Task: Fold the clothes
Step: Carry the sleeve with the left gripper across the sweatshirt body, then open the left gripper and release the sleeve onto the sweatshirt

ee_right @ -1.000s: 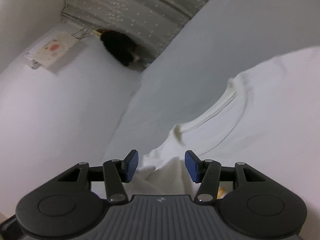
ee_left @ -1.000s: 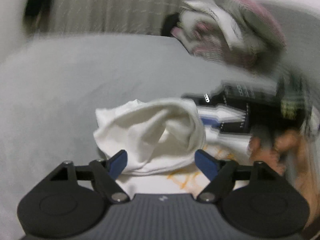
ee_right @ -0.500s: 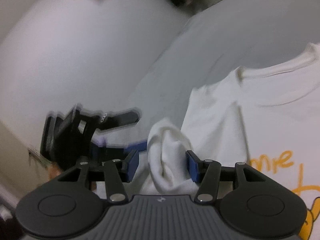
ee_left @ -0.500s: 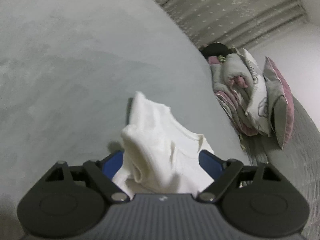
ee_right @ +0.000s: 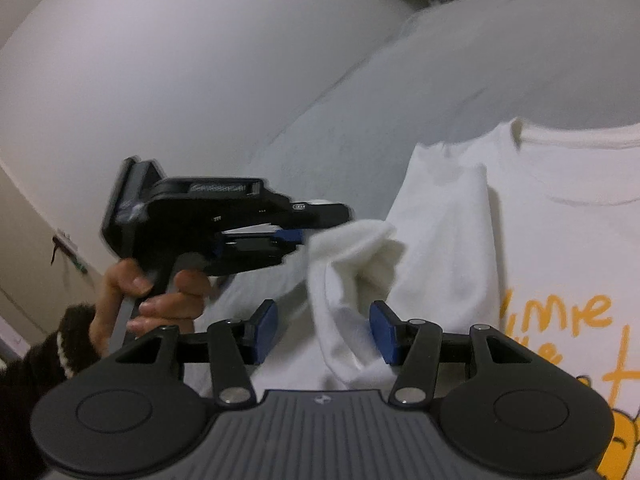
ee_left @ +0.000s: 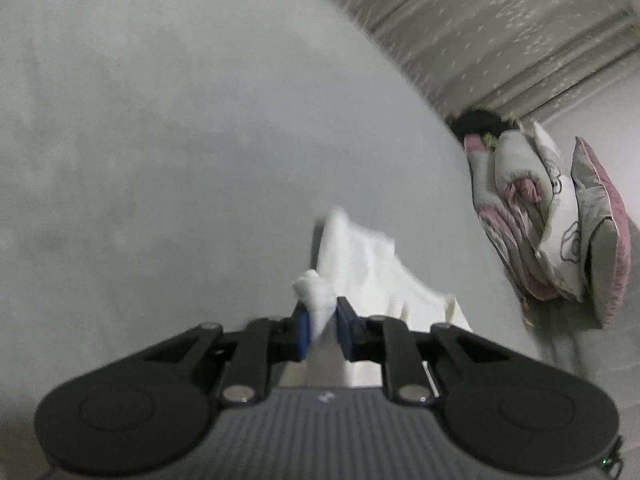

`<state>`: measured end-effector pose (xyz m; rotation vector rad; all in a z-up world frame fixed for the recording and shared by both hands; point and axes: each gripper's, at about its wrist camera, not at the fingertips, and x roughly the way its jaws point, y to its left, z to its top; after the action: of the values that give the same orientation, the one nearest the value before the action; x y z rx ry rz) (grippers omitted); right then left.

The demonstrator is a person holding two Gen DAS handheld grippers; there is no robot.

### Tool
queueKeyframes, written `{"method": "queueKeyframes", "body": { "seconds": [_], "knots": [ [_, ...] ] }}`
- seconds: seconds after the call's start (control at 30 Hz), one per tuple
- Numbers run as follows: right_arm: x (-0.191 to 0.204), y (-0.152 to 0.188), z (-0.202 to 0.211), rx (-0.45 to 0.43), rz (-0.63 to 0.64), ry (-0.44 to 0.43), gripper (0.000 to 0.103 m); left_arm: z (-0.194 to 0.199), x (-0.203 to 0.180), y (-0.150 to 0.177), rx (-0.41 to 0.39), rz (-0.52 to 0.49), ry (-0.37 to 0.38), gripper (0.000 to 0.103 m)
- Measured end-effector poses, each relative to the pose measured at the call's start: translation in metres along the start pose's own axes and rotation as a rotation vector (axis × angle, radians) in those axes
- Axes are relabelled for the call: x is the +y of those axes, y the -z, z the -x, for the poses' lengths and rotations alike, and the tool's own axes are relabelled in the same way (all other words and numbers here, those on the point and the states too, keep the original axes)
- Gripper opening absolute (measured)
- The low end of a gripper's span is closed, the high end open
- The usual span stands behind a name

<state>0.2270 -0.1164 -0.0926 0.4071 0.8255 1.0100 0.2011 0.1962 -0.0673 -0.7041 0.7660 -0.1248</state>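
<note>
A white T-shirt lies chest-up on the grey bed sheet, its sleeve bunched and lifted into a soft fold. The left gripper has its blue pads pinched together on the sleeve edge; in the right wrist view it reaches in level from the left, held by the person's left hand in a dark cuff. The right gripper sits with its jaws apart, straddling the raised sleeve fold. Orange handwriting on the chest reads something like "mre", though it is cut off. Folded bedding and pillows lie at the bed's far edge.
</note>
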Motion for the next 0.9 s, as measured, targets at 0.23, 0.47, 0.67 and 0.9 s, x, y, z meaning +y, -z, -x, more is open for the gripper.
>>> {"method": "queueKeyframes", "body": {
  "seconds": [0.23, 0.47, 0.67, 0.9],
  "knots": [
    [-0.011, -0.004, 0.009, -0.090, -0.074, -0.012, 0.052, 0.062, -0.038, -0.032, -0.346, -0.264, -0.199, 0.014],
    [-0.016, -0.003, 0.003, -0.080, -0.103, 0.024, 0.052, 0.093, -0.051, -0.068, -0.578, -0.405, -0.402, 0.014],
    [-0.022, -0.003, 0.007, -0.075, -0.114, 0.033, 0.052, 0.092, -0.045, -0.083, -0.695, -0.408, -0.593, 0.014],
    [-0.027, -0.002, 0.009, -0.067, -0.124, 0.042, 0.052, 0.082, -0.037, -0.086, -0.751, -0.387, -0.807, 0.015]
  ]
}}
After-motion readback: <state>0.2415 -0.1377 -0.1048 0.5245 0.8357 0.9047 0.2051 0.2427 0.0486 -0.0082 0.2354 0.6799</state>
